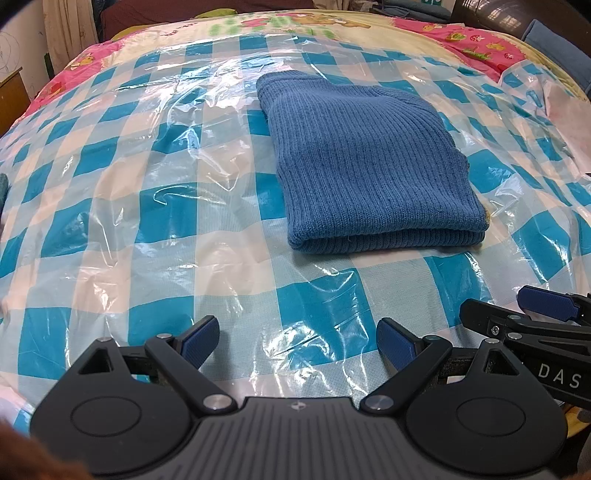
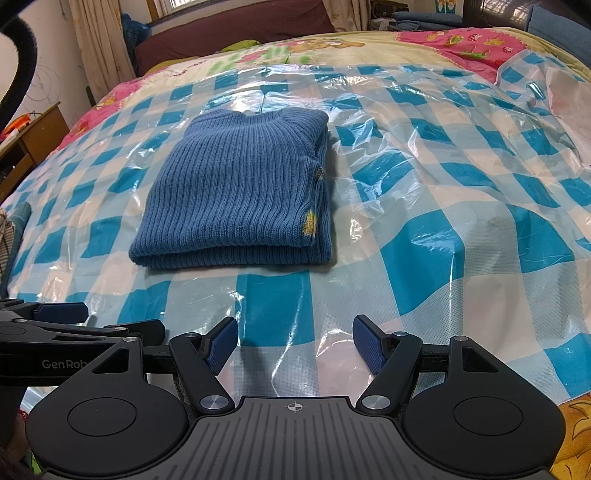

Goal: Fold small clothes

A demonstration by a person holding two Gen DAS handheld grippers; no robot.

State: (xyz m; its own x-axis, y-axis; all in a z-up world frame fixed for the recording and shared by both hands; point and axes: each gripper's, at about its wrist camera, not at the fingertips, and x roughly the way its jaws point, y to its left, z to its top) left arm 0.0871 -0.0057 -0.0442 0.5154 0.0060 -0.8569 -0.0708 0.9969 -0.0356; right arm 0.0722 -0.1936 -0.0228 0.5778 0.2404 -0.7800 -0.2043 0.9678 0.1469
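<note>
folded blue ribbed knit sweater sat mid blue-white checked plastic sheet, edges free | left gripper and right gripper both spread, empty, plenty of bare sheet around

A crinkled clear plastic sheet with a blue-and-white check lies spread over the bed, which wears a pink and pale yellow cartoon-print cover. Beyond the bed's far edge runs a dark maroon headboard, with cream curtains to its left. A wooden cabinet stands beside the bed at the left
</note>
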